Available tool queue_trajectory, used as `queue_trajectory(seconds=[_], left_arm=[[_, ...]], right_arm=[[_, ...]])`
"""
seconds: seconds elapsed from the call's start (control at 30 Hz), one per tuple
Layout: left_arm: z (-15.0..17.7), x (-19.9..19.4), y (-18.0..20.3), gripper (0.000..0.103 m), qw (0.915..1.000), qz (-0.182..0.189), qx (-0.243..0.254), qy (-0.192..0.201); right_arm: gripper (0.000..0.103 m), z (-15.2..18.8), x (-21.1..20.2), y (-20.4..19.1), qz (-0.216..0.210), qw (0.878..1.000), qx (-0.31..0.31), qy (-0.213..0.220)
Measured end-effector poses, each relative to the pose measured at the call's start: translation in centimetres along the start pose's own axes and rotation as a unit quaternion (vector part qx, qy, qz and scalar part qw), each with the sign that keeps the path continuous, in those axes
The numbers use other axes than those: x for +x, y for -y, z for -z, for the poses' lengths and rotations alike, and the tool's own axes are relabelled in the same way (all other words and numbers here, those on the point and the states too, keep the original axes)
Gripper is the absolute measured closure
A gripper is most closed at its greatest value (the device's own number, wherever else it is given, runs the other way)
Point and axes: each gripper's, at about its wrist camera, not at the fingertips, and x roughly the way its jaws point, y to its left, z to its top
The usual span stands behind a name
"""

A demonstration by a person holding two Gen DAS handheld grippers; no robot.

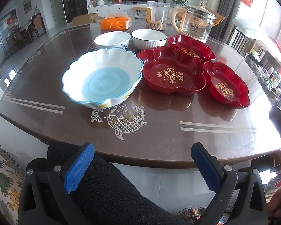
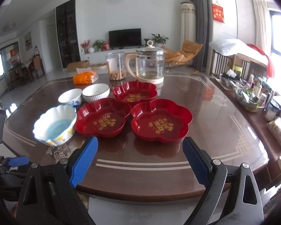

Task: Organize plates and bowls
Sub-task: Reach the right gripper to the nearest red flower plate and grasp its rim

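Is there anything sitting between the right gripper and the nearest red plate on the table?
Nothing visible. The right gripper is open at the table's near edge, and only bare table top lies between it and the nearest red plate.

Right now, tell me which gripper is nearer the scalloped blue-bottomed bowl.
Left. The left gripper faces the scalloped bowl from the near table edge; the right gripper sits farther right, facing the red plates.
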Motion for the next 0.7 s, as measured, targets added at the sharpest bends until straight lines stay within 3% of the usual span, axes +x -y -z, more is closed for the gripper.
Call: queue_trajectory(seconds=[0.2,0.4,0.6,0.7], left_arm=[[-3.9,0.9,-0.9,0.001,0.9992,0.032,0.014,-0.017],[-12.9,3.1,-1.6,0.001,0.9934,0.085,0.074,-0.023],[-18.6,9.5,-0.8,0.002,0.9881,0.054,0.132,-0.057],[-19.6,12.6,-0.9,0.019,0.9865,0.030,0.140,-0.079]], right_arm=[[0.009,-1.4,1.2,0.7,-0.018,1.000,0.009,-0.012],[0.010,-2.7,5.8,0.4,-0.082,0.992,0.025,-0.093],[0.010,-1.6,11.0,-0.8,-0.152,0.970,0.059,-0.178],[0.010,-1.0,13.4,-0.9,-0.158,0.964,0.085,-0.197]])
